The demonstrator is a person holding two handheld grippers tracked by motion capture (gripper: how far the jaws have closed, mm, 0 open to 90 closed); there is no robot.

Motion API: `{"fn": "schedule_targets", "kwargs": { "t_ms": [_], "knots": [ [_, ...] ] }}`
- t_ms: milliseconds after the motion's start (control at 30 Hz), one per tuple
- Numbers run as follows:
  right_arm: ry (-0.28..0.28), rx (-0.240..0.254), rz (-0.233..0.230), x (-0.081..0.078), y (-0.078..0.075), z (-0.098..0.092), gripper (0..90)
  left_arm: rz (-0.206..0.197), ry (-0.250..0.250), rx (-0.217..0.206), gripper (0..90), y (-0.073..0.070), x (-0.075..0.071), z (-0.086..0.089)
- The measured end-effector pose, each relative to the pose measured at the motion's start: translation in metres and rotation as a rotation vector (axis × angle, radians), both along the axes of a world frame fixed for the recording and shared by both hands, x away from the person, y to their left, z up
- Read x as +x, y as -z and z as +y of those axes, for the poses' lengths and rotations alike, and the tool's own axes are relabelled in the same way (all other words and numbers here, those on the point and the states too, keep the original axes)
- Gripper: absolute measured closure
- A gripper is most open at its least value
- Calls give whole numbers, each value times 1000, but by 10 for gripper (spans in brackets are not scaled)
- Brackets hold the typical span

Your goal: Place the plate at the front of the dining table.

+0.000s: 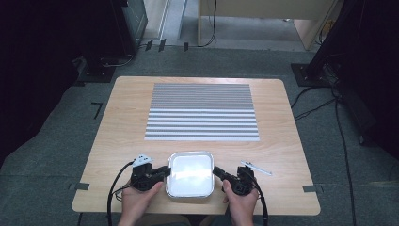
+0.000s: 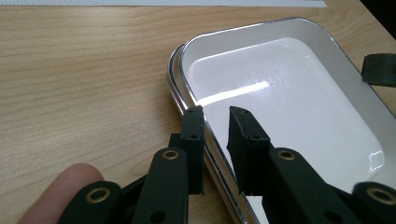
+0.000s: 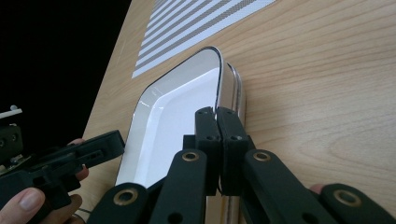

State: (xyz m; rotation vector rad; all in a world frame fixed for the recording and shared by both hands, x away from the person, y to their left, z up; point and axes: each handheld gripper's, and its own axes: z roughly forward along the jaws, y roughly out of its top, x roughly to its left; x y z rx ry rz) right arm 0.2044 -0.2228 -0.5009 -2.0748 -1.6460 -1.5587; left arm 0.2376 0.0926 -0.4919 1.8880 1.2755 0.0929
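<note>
Sitting at the near edge of the desk, between both hands: white enamel tray, chrome rim, empty. Left tongs a little open, astride the left rim, not yet pinching. Right tongs closed tight on the right rim. Probably light, rigid, slick; best gripped at opposite rims, kept level, squeezed firmly against slipping.

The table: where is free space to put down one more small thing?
Bare wood lies left of the striped mat and right of it, up to the table edges. The strip between mat and white tray is also free. The near edge is crowded: both grippers flank the tray, with a small metal tool just right.
</note>
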Motion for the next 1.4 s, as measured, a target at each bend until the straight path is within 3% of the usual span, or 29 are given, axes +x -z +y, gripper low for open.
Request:
{"fn": "schedule_targets", "kwargs": {
  "t_ms": [133,333,533,1033,1300,1400],
  "knots": [
    [6,-13,-9,-1,-1,-1,899,-3,-1,1,753,-1,0,-1],
    [14,-86,-50,-4,-4,-1,899,-35,-8,-7,755,-7,-4,-2],
    [24,-136,-75,-6,-6,0,897,-15,25,10,755,-2,-4,-9],
    [16,-310,-127,-12,-13,11,892,-9,43,45,719,3,-8,-23],
    [11,-356,-137,-13,-15,11,866,2,37,66,711,5,-9,-28],
    [0,-394,-139,-14,-14,15,846,10,39,76,728,5,-9,-29]
  ]
}}
